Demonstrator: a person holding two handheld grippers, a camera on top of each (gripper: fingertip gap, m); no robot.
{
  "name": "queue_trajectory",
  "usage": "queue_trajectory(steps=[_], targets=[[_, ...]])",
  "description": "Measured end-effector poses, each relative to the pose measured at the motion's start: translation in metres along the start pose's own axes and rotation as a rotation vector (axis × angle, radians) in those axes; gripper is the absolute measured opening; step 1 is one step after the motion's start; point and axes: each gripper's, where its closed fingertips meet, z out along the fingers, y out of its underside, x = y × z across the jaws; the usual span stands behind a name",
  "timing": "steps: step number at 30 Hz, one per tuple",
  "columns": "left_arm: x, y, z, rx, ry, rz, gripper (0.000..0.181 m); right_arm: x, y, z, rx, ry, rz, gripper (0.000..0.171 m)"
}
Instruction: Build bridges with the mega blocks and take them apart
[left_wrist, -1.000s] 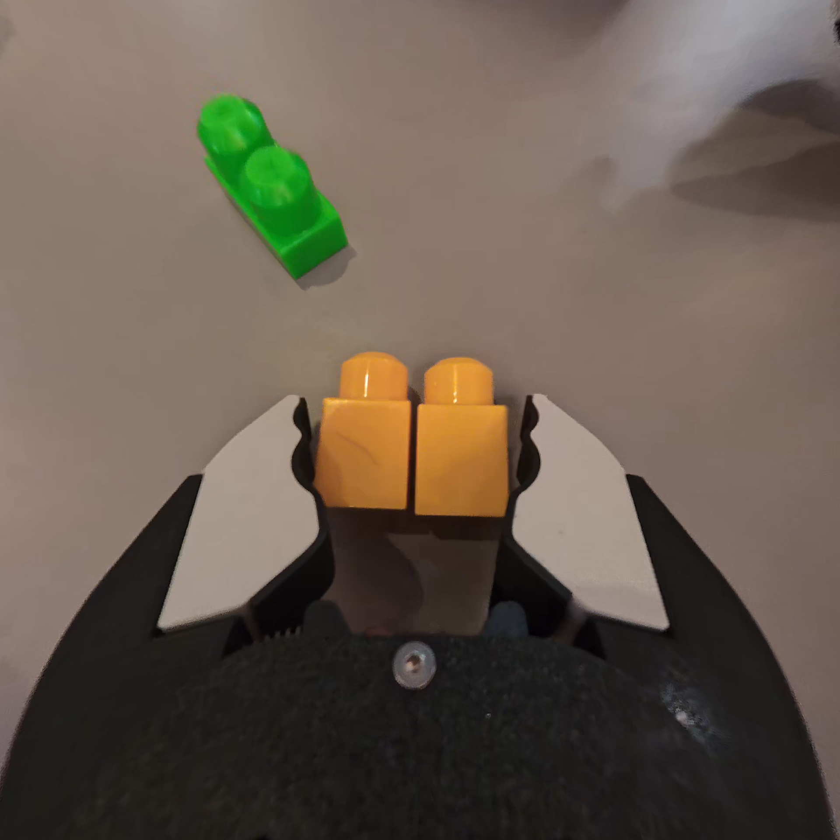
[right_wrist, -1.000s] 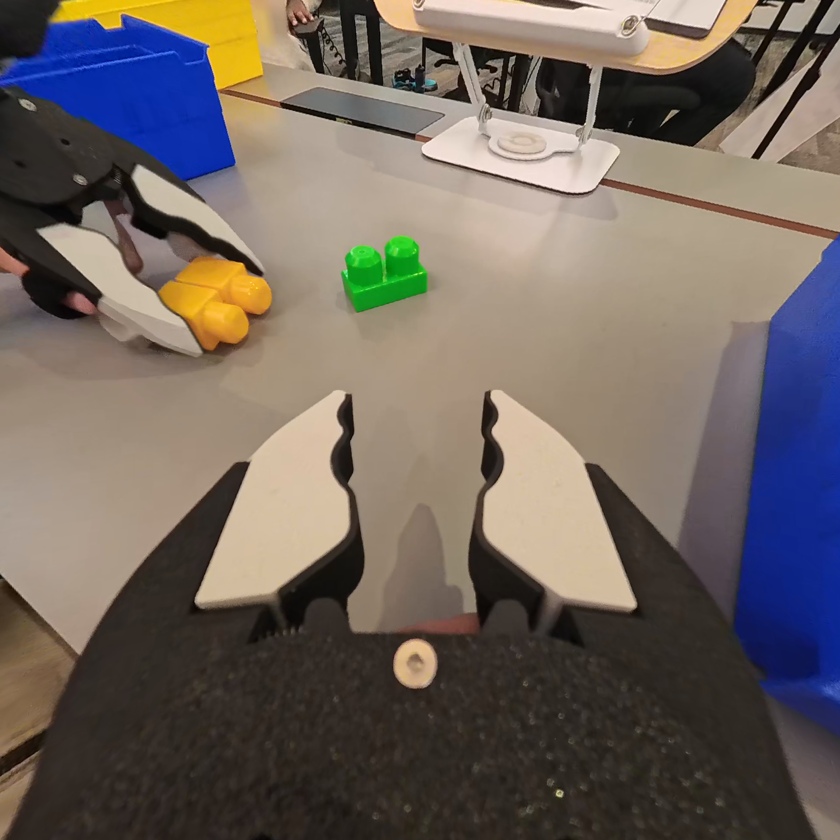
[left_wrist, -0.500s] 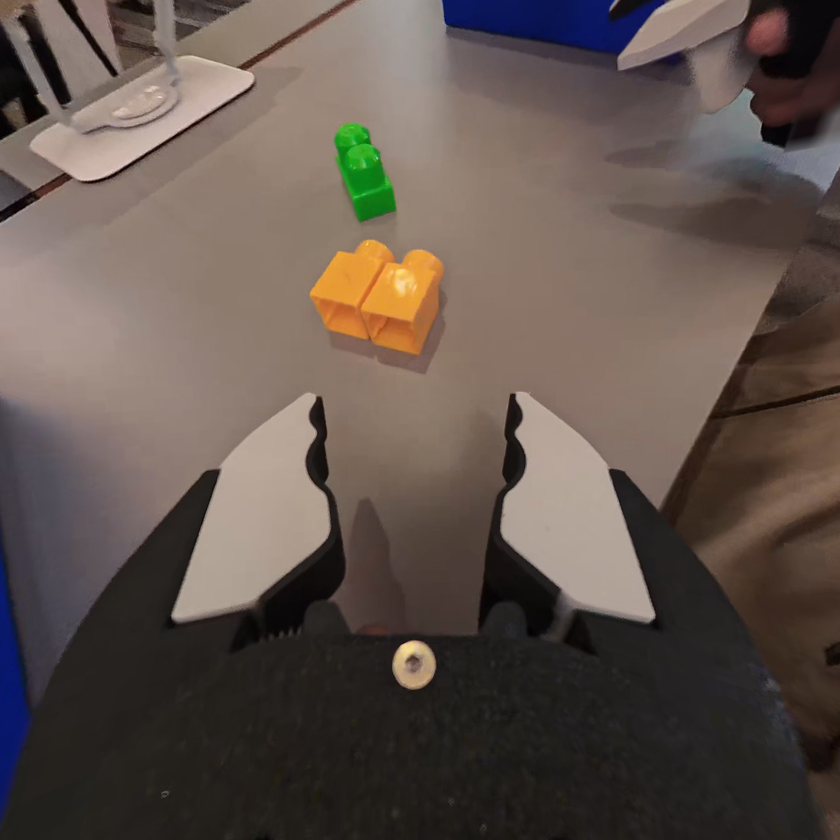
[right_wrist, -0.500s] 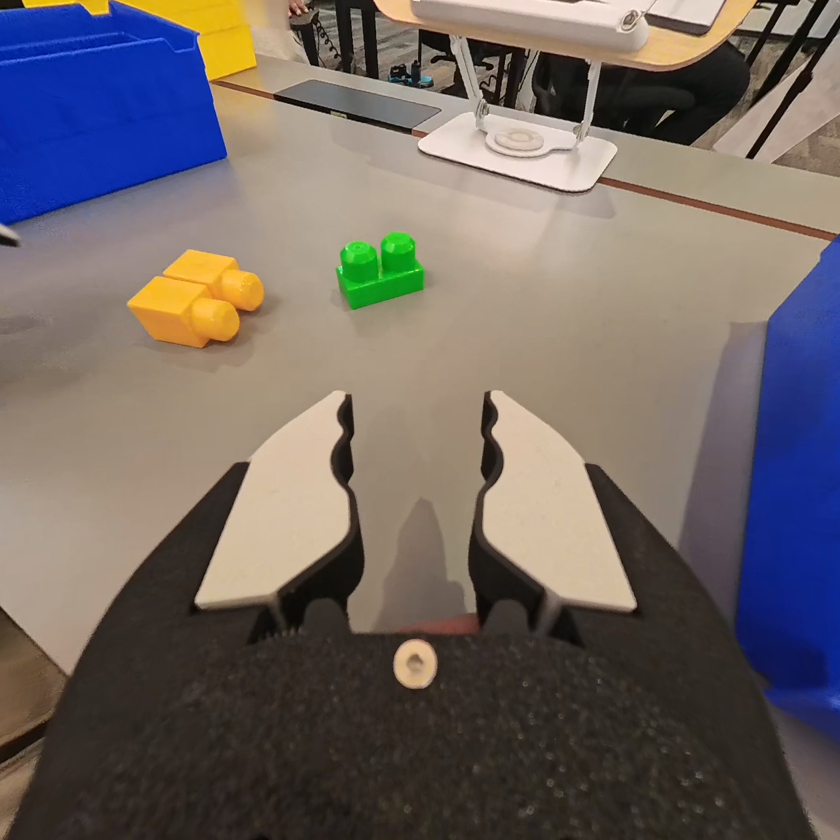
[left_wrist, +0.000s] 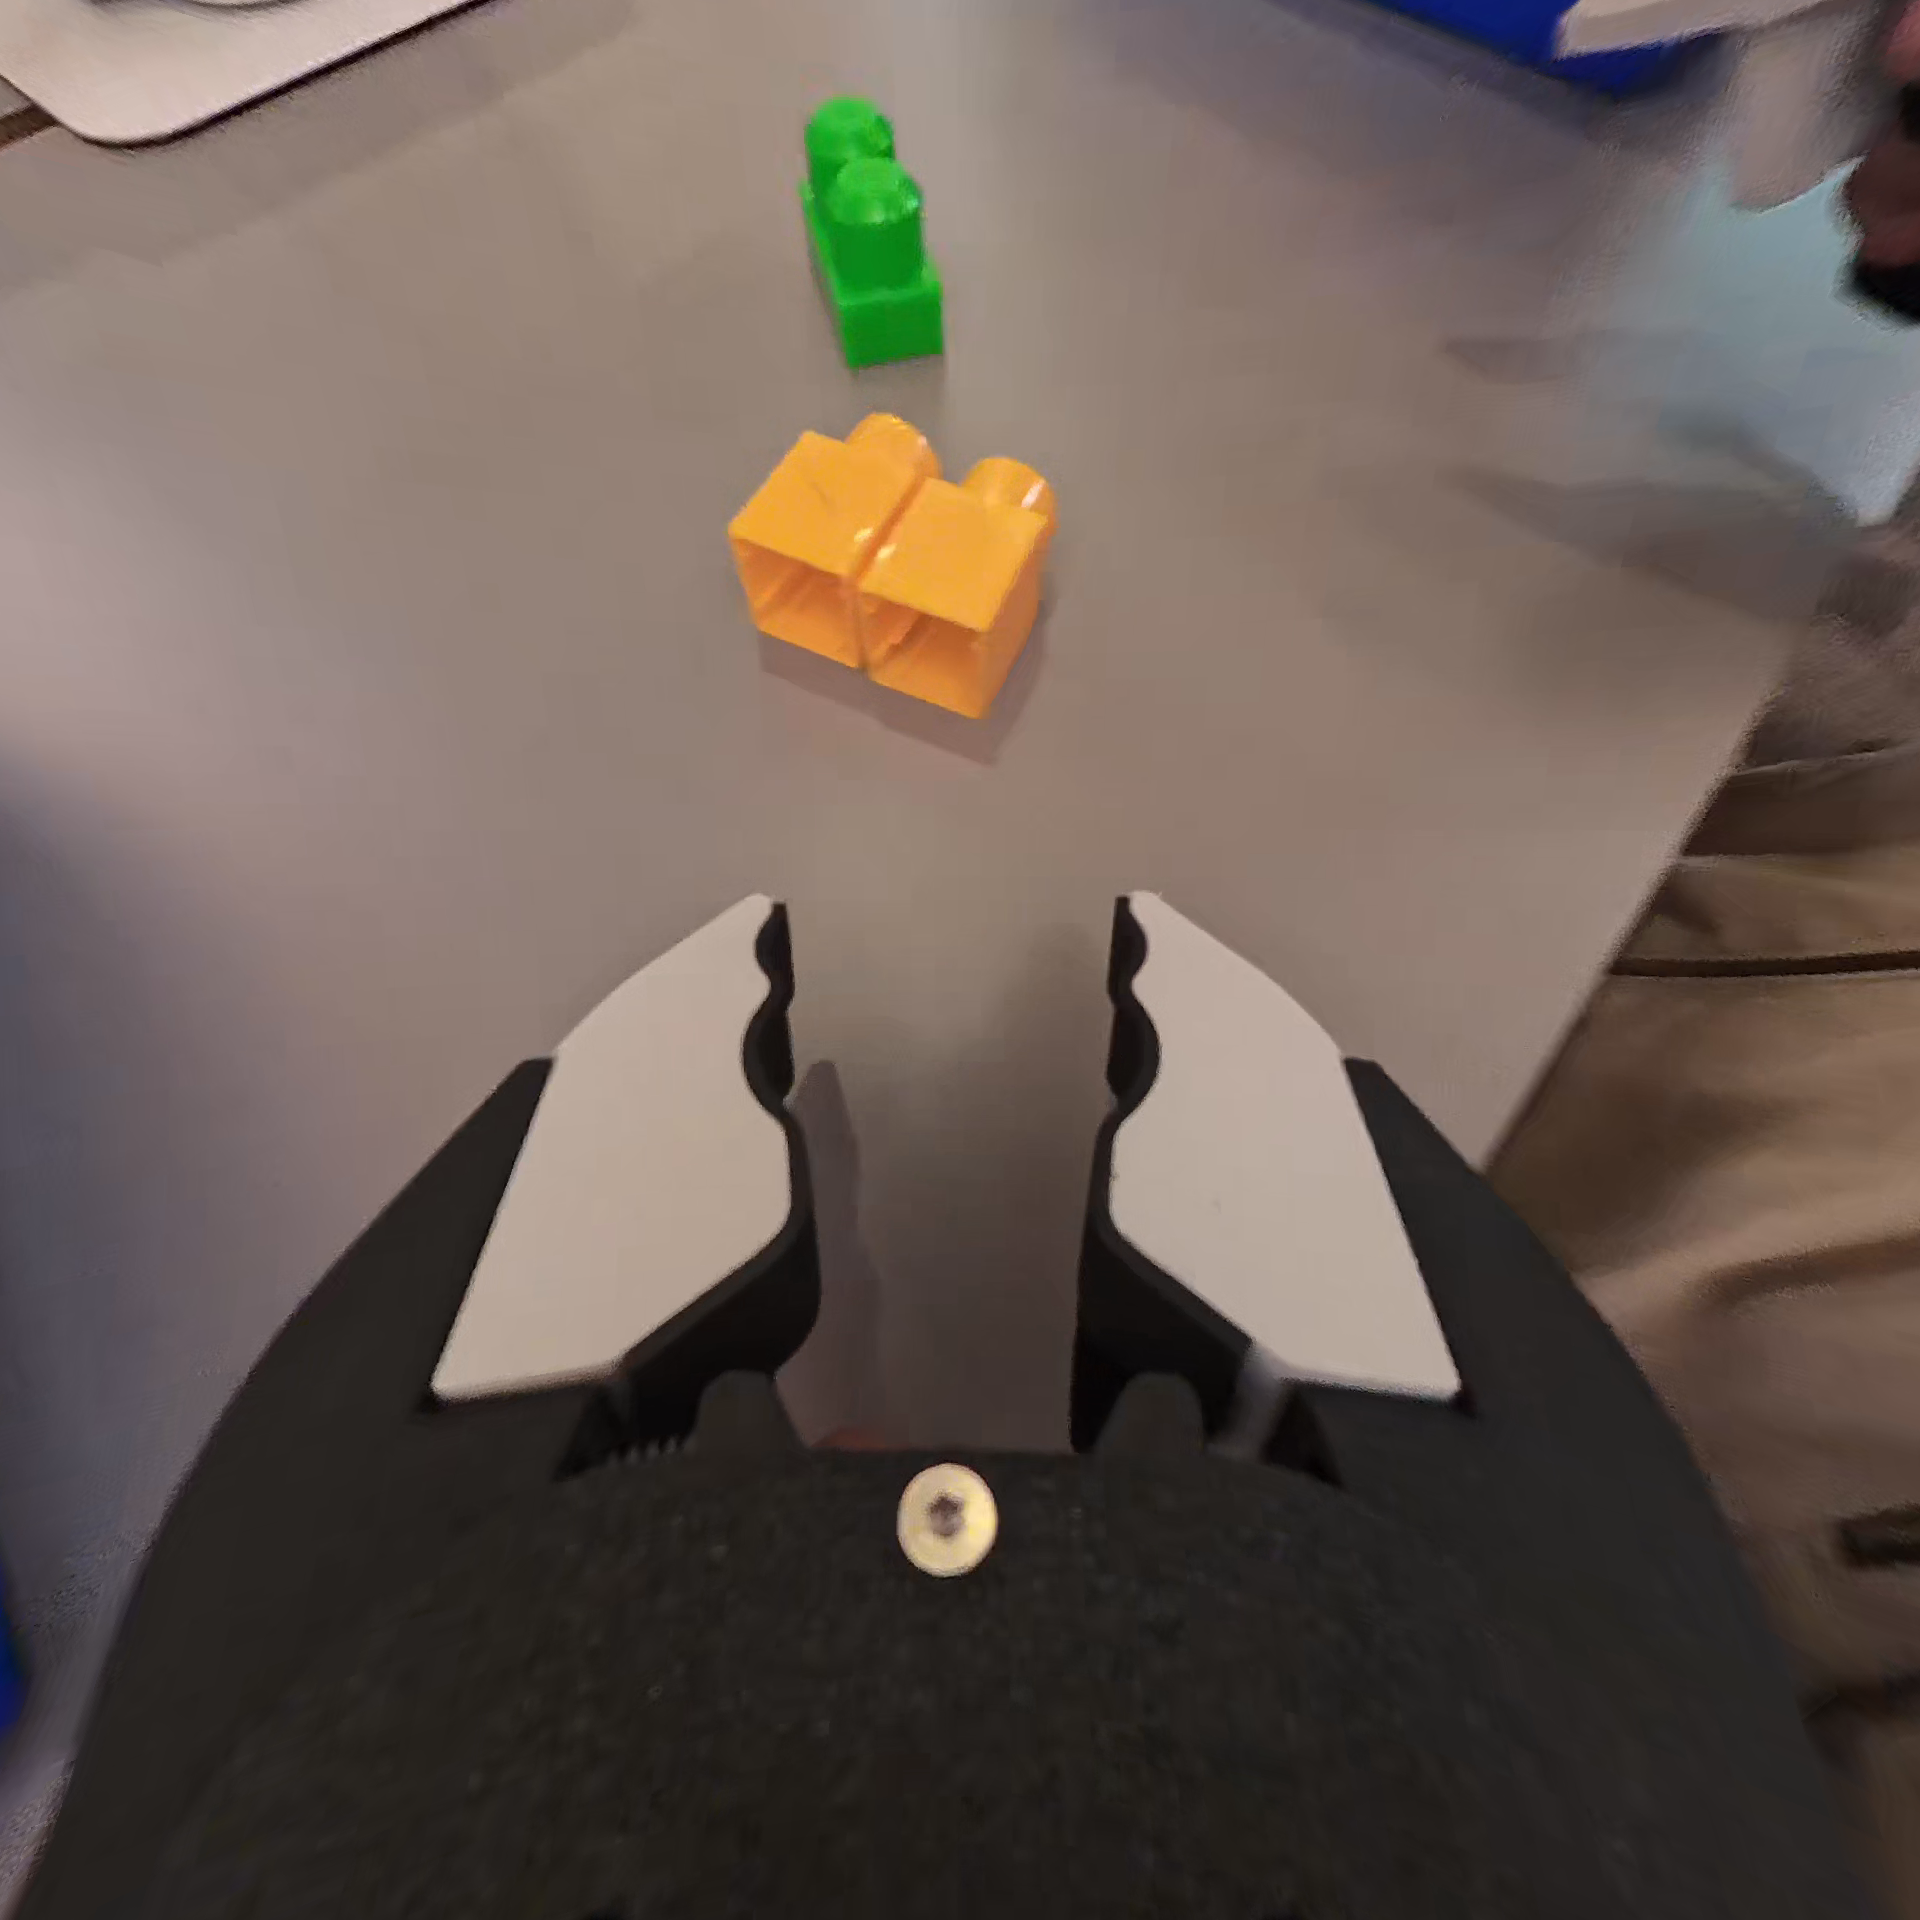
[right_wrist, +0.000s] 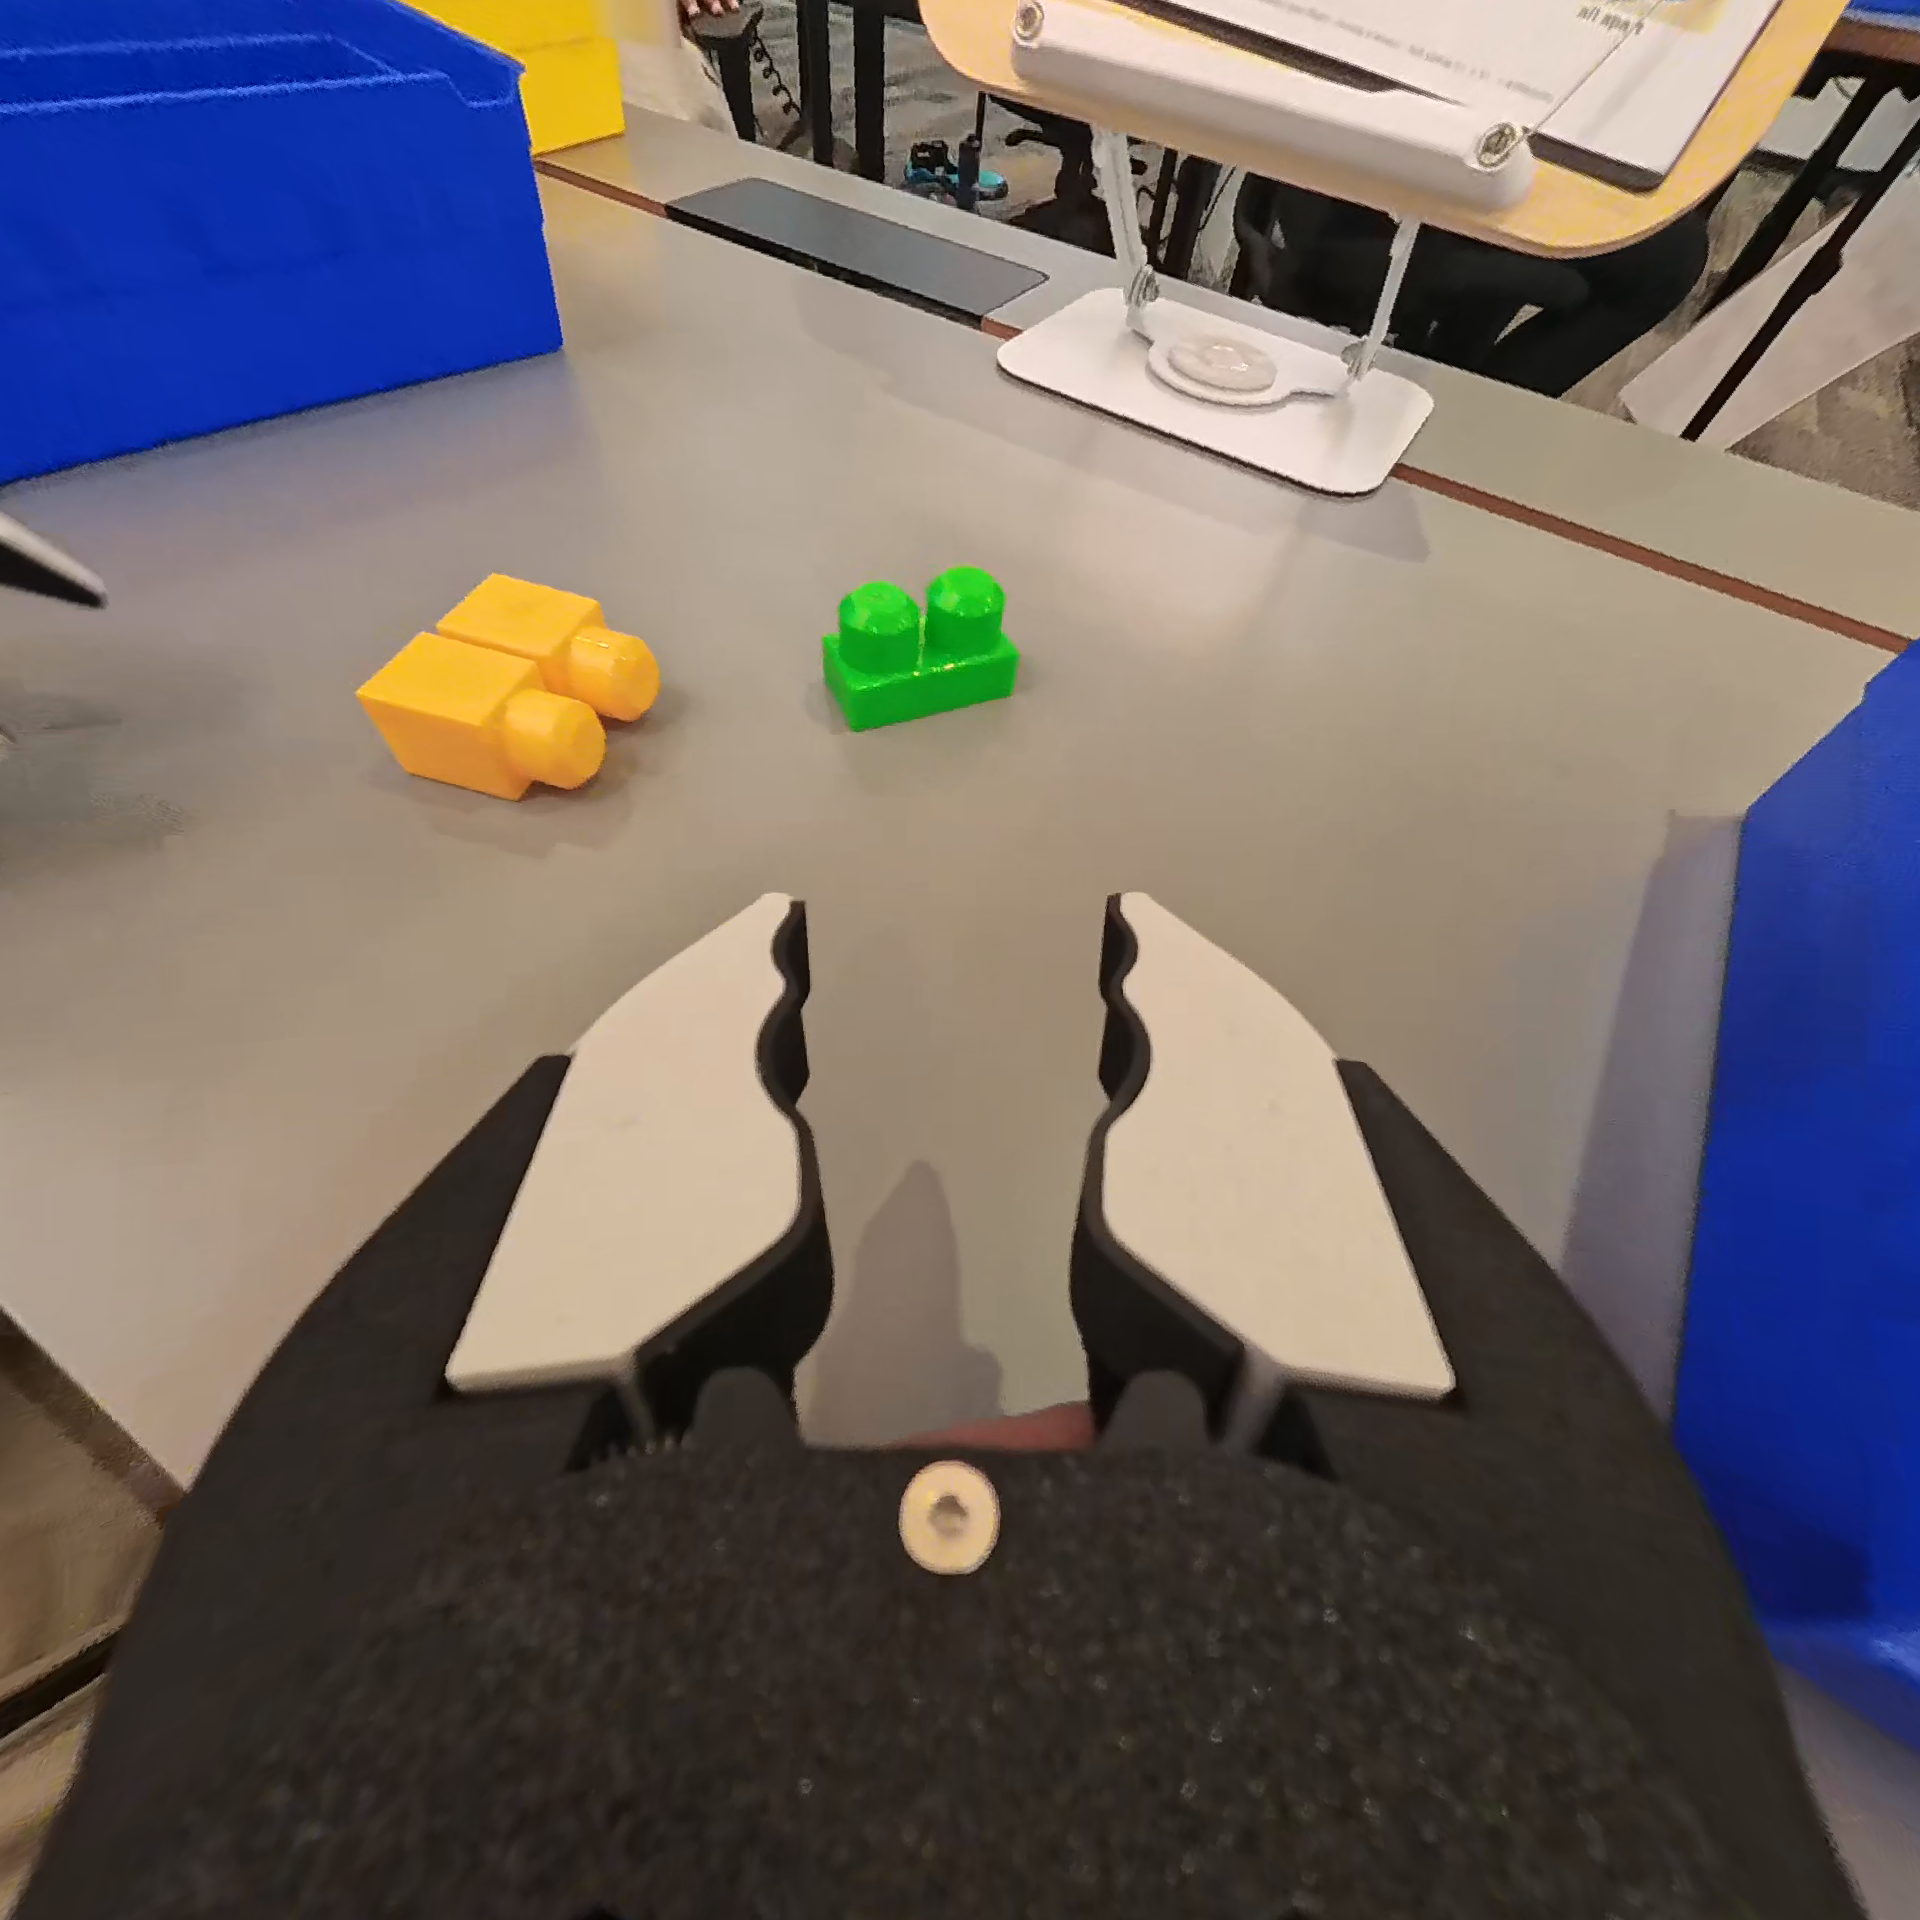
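Observation:
Two orange single-stud blocks lie on their sides, side by side and touching, on the grey table; they also show in the right wrist view. A green two-stud block stands upright just beyond them, also in the right wrist view. My left gripper is open and empty, drawn back from the orange blocks. My right gripper is open and empty, short of both blocks.
A blue bin stands at the back left, another blue bin close on the right. A white stand sits at the back. The table's front edge runs on the right in the left wrist view.
My left gripper has let go of the two orange blocks and pulled back from them. The blocks lie where they were left. My right gripper has barely moved.

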Motion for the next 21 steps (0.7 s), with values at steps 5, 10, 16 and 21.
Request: queue_trajectory(steps=[5,10,16,21], targets=[[-0.013,-0.014,0.039,-0.057,0.063,0.137,0.06,0.003,-0.003,-0.004,0.007,0.014,-0.001,0.054],[-0.019,-0.019,0.071,-0.106,0.116,0.235,0.061,0.012,-0.004,-0.009,0.01,0.039,0.006,0.054],[-0.018,-0.03,0.079,-0.074,0.204,0.277,0.052,0.022,-0.002,-0.01,0.003,0.058,0.021,0.054],[-0.021,-0.027,0.082,-0.104,0.219,0.287,0.053,0.025,-0.002,-0.007,-0.001,0.06,0.023,0.054]])
